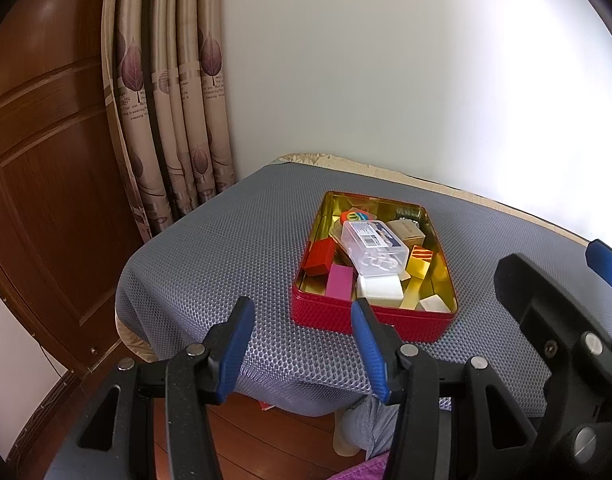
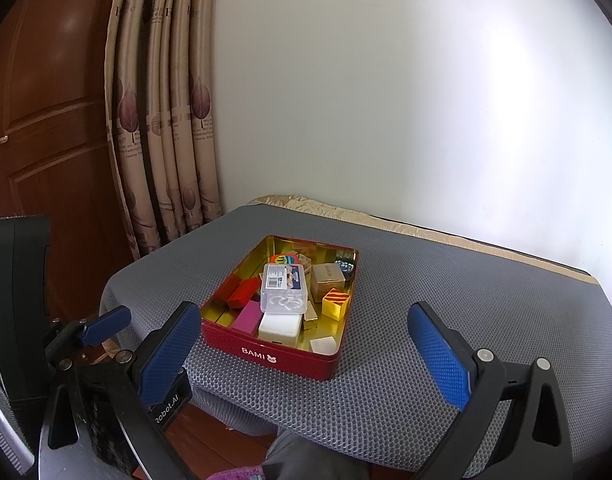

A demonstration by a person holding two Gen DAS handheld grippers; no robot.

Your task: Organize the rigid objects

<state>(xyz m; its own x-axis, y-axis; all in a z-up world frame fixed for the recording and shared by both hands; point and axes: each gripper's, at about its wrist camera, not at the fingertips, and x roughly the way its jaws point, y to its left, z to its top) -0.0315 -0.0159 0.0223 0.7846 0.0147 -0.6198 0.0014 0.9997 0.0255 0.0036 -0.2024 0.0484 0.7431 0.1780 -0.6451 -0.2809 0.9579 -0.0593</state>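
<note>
Holding both claws still above the near edge of the table, I have nothing in either one. My left gripper (image 1: 302, 344) has its blue-padded fingers parted with only the grey mat showing between them; my right gripper (image 2: 306, 352) is spread wider, also released, its pads standing either side of the near wall of the tin as seen from its own camera. Just beyond the fingertips sits the red tin (image 1: 370, 320), a shallow rectangular box with a gold lining and white lettering on its near wall, resting on the grey honeycomb mat (image 1: 226, 248) that covers the table, roughly central and a little toward the near edge. Inside it lies a jumble of small hard pieces: a clear plastic case (image 1: 376, 246) with a barcode label lies tilted on top of the heap, a white block (image 1: 380, 290) sits against the near wall, a pink block (image 1: 340, 280) lies to its left, a red block (image 1: 320, 256) sits by the left wall, and a yellow piece with orange stripes (image 1: 420, 262) is toward the right wall. I judge this to be either the very start or the very end of the sorting; I cannot tell which. If pieces still need arranging, the next move calls for reaching down into the tin and closing on the clear case first, since it covers the others. Beyond the table are a pale wall, patterned curtains (image 1: 178, 100) and a brown wooden door (image 1: 46, 140).
</note>
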